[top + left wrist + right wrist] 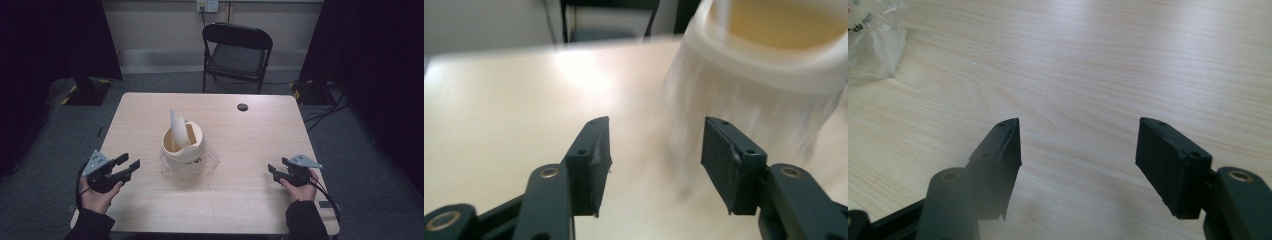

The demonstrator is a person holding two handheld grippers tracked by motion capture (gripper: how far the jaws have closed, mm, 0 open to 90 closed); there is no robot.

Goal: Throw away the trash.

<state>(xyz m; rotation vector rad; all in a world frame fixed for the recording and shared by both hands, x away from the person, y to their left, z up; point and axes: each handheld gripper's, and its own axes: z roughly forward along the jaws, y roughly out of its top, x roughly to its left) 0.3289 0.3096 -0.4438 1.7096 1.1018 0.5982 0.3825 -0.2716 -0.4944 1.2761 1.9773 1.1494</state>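
A cream round container [183, 147] stands at the middle of the table [240, 190], with a white sheet [177, 128] sticking up out of its open top. Clear plastic wrap [212, 161] lies around its base. My left gripper [128, 162] rests near the table's front left, open and empty, pointing toward the container [769, 65], which looms blurred just ahead of its jaws. My right gripper [276, 169] sits at the front right, open with nothing between its fingers [1168, 160], over bare wood. A corner of the plastic wrap [873, 40] shows at the far left of the right gripper view.
A black folding chair [237, 52] stands behind the table. A dark cable hole [242, 107] sits near the table's far edge. Cables lie on the floor at the right [330, 107]. Dark curtains hang on both sides.
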